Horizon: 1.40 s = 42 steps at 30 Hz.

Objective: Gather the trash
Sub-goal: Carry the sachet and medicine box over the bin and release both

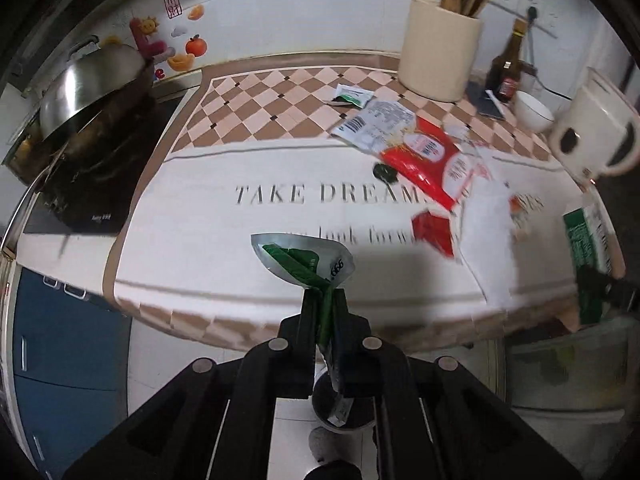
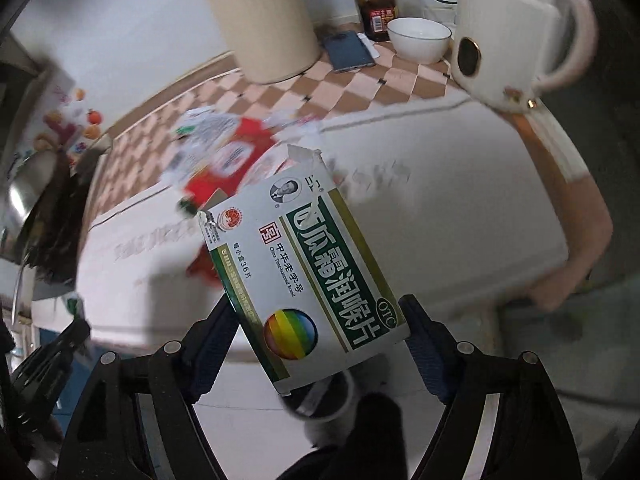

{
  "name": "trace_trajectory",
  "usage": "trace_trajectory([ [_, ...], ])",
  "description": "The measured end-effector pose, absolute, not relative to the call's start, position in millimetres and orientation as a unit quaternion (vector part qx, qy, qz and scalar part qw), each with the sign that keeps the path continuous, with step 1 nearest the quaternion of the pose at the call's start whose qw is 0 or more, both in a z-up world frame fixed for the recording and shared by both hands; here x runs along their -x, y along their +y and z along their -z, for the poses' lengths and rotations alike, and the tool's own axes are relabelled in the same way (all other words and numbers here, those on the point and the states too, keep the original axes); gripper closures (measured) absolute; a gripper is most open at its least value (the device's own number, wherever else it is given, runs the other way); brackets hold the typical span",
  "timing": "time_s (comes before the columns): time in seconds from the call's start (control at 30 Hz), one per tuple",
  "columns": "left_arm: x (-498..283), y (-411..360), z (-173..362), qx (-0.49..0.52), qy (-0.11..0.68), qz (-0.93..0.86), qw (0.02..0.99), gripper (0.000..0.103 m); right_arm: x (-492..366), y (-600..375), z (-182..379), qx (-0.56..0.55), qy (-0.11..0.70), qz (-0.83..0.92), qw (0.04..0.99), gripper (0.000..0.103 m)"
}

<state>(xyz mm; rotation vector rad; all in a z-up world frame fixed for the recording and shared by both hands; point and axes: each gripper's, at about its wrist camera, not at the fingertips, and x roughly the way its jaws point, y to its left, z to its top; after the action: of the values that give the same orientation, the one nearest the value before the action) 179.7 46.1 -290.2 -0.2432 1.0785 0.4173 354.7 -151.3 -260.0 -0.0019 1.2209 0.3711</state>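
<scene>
My left gripper (image 1: pixel 325 295) is shut on a green and silver sachet (image 1: pixel 304 256), which hangs in the air before the counter's front edge. In the right wrist view my right gripper (image 2: pixel 320 314) grips a white and green medicine box (image 2: pixel 308 264) by its two long sides, lifted clear of the counter. That box (image 1: pixel 588 240) also shows at the right edge of the left wrist view. On the printed mat (image 1: pixel 240 248) lie a red packet (image 1: pixel 432 156), a white barcode packet (image 1: pixel 376 120), a small green sachet (image 1: pixel 352 94) and blurred white paper (image 1: pixel 488 232).
At the back stand a cream utensil holder (image 1: pixel 440 48), a dark bottle (image 1: pixel 506 68), a white bowl (image 1: pixel 534 110) and a phone (image 2: pixel 348 51). A white kettle (image 1: pixel 596 128) stands right. A lidded wok (image 1: pixel 92 80) sits left. Blue cabinet doors (image 1: pixel 60 340) are below.
</scene>
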Motion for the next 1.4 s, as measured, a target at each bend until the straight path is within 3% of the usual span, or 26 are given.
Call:
trace_trajectory([
  [0.2,-133,23,341,0.138,0.560,-0.146,0.804,0.099,-254,-153,284,-0.002,0.591,-0.168,0.789,0.022],
  [0.4,-114,6,437,0.163,0.624,-0.132,0.753,0.098,-205,-165,371,0.025,0.654,-0.149,0.741,0.023],
  [0.77,-122,16,705,0.235,0.709,-0.147,0.649,0.098,-178,-168,648,0.028,0.749,-0.119,0.651,0.025],
  [1.03,-120,13,810,0.265,0.733,-0.130,0.613,0.097,-175,-156,793,0.026,0.783,-0.113,0.611,0.025],
  [1.3,-114,9,839,0.281,0.741,-0.108,0.600,0.075,-171,-153,846,0.024,0.800,-0.114,0.589,0.025],
  [1.33,-114,11,839,0.277,0.742,-0.108,0.601,0.058,-169,-152,850,0.025,0.802,-0.118,0.585,0.025],
  [1.37,-112,13,838,0.275,0.740,-0.110,0.604,0.031,-169,-150,853,0.027,0.804,-0.123,0.581,0.025],
  [1.4,-111,15,835,0.269,0.737,-0.114,0.610,0.018,-169,-147,855,0.028,0.804,-0.127,0.580,0.025],
])
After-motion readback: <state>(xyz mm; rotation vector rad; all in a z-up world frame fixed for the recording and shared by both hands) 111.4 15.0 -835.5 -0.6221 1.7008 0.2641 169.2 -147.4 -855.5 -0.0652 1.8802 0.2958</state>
